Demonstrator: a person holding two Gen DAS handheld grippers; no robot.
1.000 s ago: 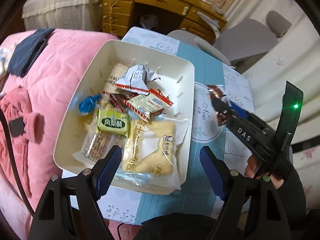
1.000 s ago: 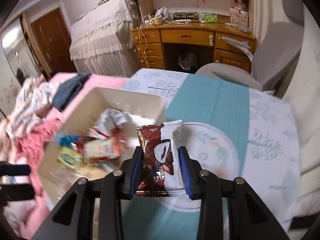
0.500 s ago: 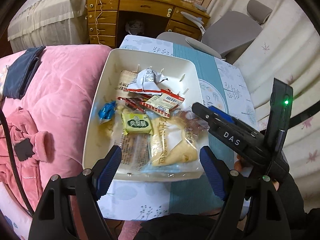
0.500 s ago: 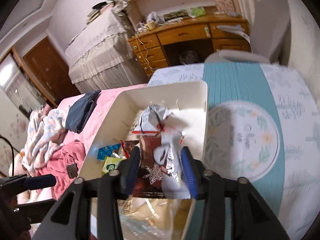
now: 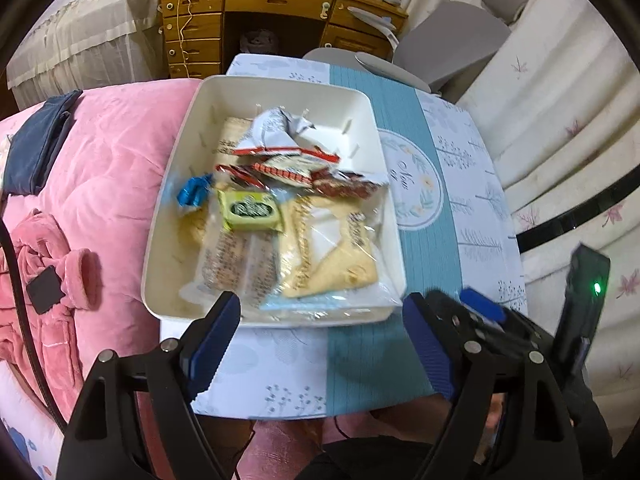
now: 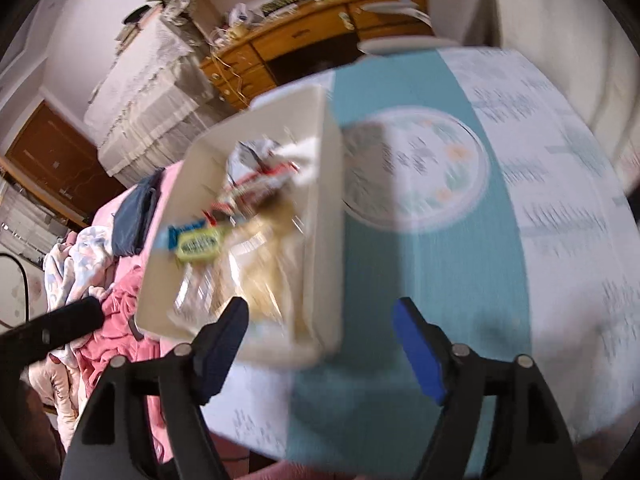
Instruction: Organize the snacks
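A white bin [image 5: 168,240] stands on the table, filled with snacks. Among them are a green packet [image 5: 250,210], a blue wrapper [image 5: 194,194], a crumpled white packet [image 5: 276,128] and a clear bag of biscuits [image 5: 332,248]. A dark red chocolate packet [image 5: 344,186] lies by the bin's right wall. My left gripper [image 5: 320,308] hangs open over the bin's near rim with nothing in it. My right gripper [image 6: 320,312] is over the bin's [image 6: 324,200] near right corner. Its jaws are opening and nothing is between them. The right wrist view is blurred by motion.
The table wears a teal and white cloth [image 5: 440,240] with a round printed motif. A pink quilt [image 5: 112,168] with a navy cloth [image 5: 36,148] lies to the left. A wooden desk [image 5: 280,8] and a grey chair [image 5: 448,44] stand behind.
My right gripper carried the chocolate packet over the bin, opened and let it go, then drew back toward the near edge. The packet now lies in the bin. The left gripper shifted slightly.
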